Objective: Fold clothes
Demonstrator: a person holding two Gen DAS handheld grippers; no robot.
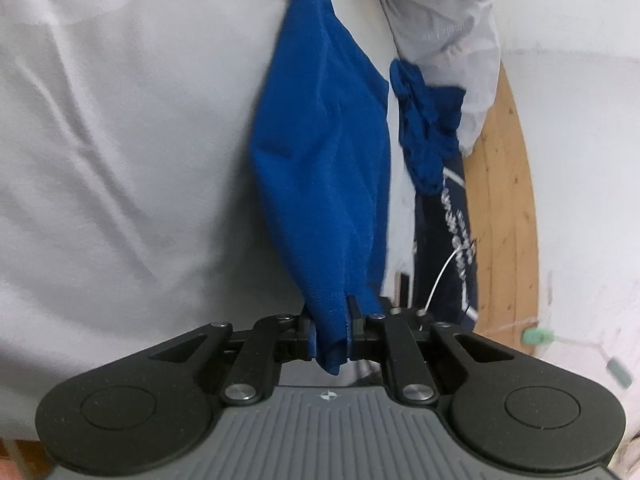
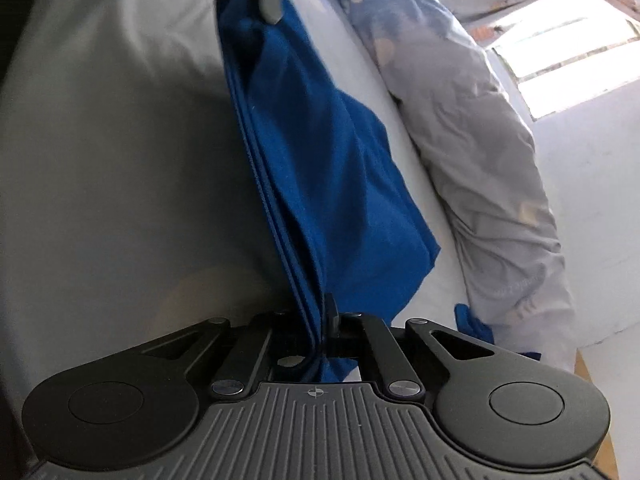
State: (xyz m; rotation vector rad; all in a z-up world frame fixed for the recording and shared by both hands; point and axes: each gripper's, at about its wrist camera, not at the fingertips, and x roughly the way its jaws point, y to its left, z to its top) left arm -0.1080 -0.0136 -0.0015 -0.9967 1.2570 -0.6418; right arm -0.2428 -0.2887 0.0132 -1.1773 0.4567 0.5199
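Blue knit fabric is the whole story here: a blue garment [image 1: 324,168] is strung between the two tools, lifted off the white bed sheet [image 1: 120,140] with its loose middle sagging toward the sheet. The left hand-held gripper [image 1: 330,320] is clenched on one bunched end of it, cloth poking out behind the jaws. The right hand-held gripper [image 2: 326,320] is clamped down on the other end, where several layered edges stack up neatly against the jaw.

My read is that this is the mid-fold bit, both ends pinched and the piece held taut, ready to be laid down or doubled over. The next move probably needs both ends brought down together and kept level so the layers don't slide apart, then laid flat on the sheet clear of the grey patterned duvet [image 2: 472,120] just beside it.

Both tools tilt downward toward the bed and face each other along the cloth. In the right wrist view you can just catch the other tool's fingertip [image 2: 269,0] at the far end. More clothes, another blue piece [image 1: 424,128] included, lie piled by the bed's edge.
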